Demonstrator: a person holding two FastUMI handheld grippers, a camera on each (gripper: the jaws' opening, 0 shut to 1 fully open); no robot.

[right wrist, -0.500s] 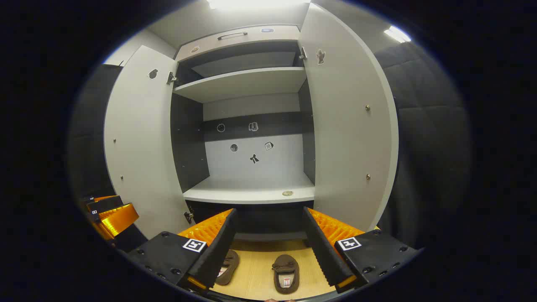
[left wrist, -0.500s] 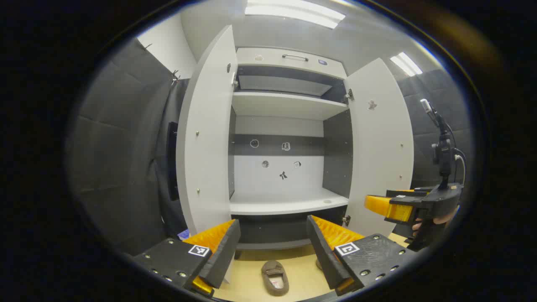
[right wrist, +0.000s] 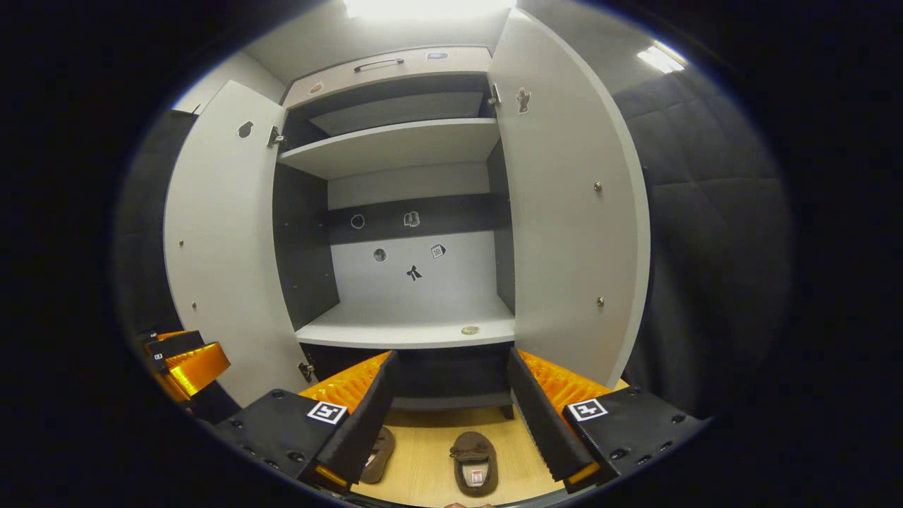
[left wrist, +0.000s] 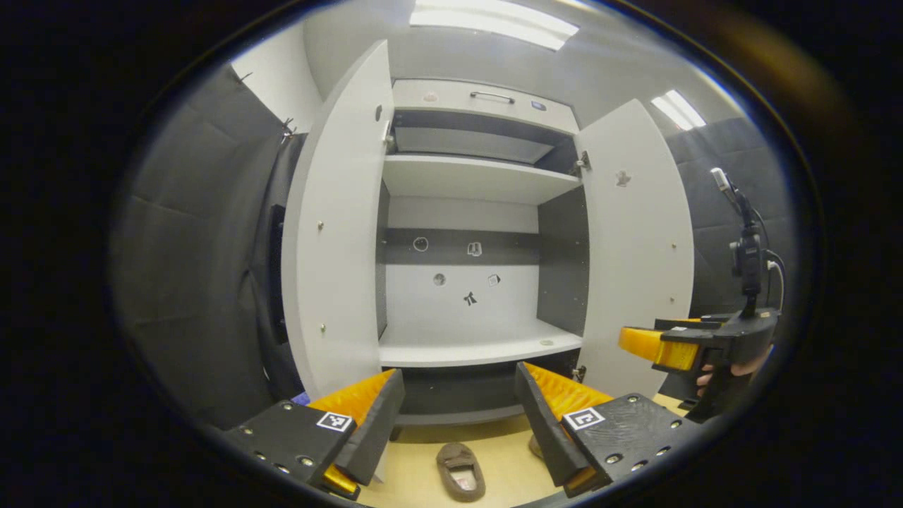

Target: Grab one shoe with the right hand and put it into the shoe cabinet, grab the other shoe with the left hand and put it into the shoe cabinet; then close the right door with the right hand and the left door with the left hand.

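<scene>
I have the left gripper (left wrist: 458, 416) up in front of the cabinet (left wrist: 480, 176), its fingers spread wide with nothing between them. In the left gripper view the left door (left wrist: 331, 233) stands swung out at the left, then the open shelves, then the right door (left wrist: 635, 240) swung out too. A brown shoe (left wrist: 461, 470) lies on the wooden floor (left wrist: 416, 473) below my spread fingers, in front of the cabinet; the second shoe (left wrist: 536, 446) just peeks out behind my right-hand finger. Far right in that view I see the right gripper (left wrist: 638, 343) held in a hand (left wrist: 734, 372).

In the right gripper view the right gripper (right wrist: 451, 416) is likewise spread and empty. One shoe (right wrist: 379, 455) lies partly behind its left-hand finger, the other shoe (right wrist: 474, 463) in the gap between the fingers, both on the floor before the open cabinet (right wrist: 395, 148).
</scene>
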